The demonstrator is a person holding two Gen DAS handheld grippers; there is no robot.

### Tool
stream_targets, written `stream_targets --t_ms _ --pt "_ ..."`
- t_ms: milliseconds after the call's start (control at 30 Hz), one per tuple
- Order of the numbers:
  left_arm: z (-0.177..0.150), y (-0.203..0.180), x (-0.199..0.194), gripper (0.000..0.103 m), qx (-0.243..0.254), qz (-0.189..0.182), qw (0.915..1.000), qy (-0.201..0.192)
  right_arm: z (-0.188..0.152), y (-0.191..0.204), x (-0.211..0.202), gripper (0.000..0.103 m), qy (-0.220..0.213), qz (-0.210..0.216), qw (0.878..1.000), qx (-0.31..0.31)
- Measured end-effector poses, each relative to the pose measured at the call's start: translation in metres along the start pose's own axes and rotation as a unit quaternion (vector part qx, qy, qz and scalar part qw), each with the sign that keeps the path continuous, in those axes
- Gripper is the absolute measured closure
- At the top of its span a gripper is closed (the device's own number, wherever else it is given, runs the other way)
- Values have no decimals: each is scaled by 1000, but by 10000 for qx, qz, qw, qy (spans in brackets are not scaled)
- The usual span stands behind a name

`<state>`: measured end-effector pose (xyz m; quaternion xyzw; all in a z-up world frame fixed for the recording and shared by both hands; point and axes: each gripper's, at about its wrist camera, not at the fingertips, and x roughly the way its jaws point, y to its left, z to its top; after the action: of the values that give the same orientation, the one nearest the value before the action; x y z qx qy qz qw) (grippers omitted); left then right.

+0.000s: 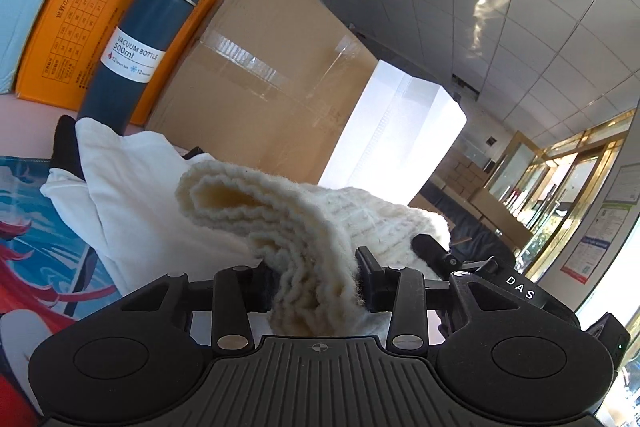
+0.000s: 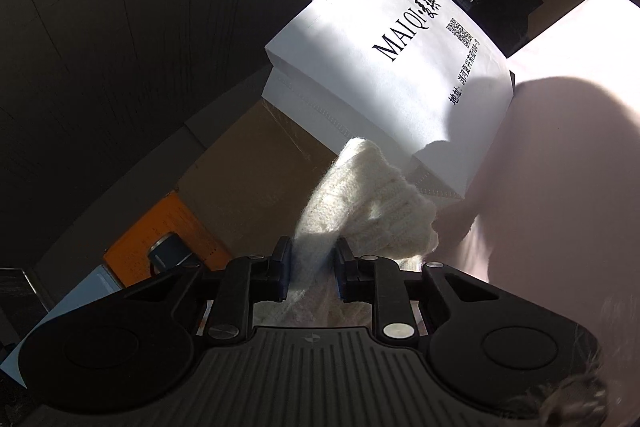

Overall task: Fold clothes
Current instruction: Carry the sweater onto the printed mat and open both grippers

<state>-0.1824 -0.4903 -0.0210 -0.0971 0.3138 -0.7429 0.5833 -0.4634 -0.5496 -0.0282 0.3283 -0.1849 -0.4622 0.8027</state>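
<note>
A cream knitted garment (image 1: 304,227) hangs bunched between both grippers, lifted above the table. My left gripper (image 1: 316,287) is shut on a thick fold of it. The other gripper's black finger (image 1: 434,251) shows at the knit's right end in the left wrist view. My right gripper (image 2: 311,273) is shut on the same cream knit (image 2: 360,211), which rises ahead of its fingers. A white cloth (image 1: 136,187) and a black piece of fabric (image 1: 66,143) lie on the table behind the knit.
A dark blue vacuum bottle (image 1: 148,39) stands by an orange box (image 1: 80,7), a cardboard box (image 1: 260,87) and a white MAIQI paper bag (image 2: 392,75). A printed mat (image 1: 36,235) covers the pink table (image 2: 560,155) at left.
</note>
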Motion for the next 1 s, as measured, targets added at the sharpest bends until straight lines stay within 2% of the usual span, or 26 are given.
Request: stream_targets --t_ms 267,433,600,733,833,933,1000 --pt "9 -5 -90 65 310 21 9990 -325 -18 64 -57 83 76 445 9989 -150" --pt "7 -4 -156 65 586 370 9959 -575 -41 106 -80 83 373 687 9965 -288" --pt "6 12 -218 65 765 826 9905 -789 -73 143 -81 83 837 918 9917 -321" --pt "4 38 -268 65 712 1131 9861 -990 -103 176 -74 83 1338 1263 9822 -386" --pt "2 58 -302 65 687 1461 9797 -1192 -129 202 -65 83 1674 1464 9738 -479" --pt "0 81 -329 65 486 1757 9731 -1407 -156 226 -52 83 2075 1596 9639 -486" --pt "2 96 -337 65 183 1958 9684 -1536 -174 240 -46 83 2235 1597 9598 -583"
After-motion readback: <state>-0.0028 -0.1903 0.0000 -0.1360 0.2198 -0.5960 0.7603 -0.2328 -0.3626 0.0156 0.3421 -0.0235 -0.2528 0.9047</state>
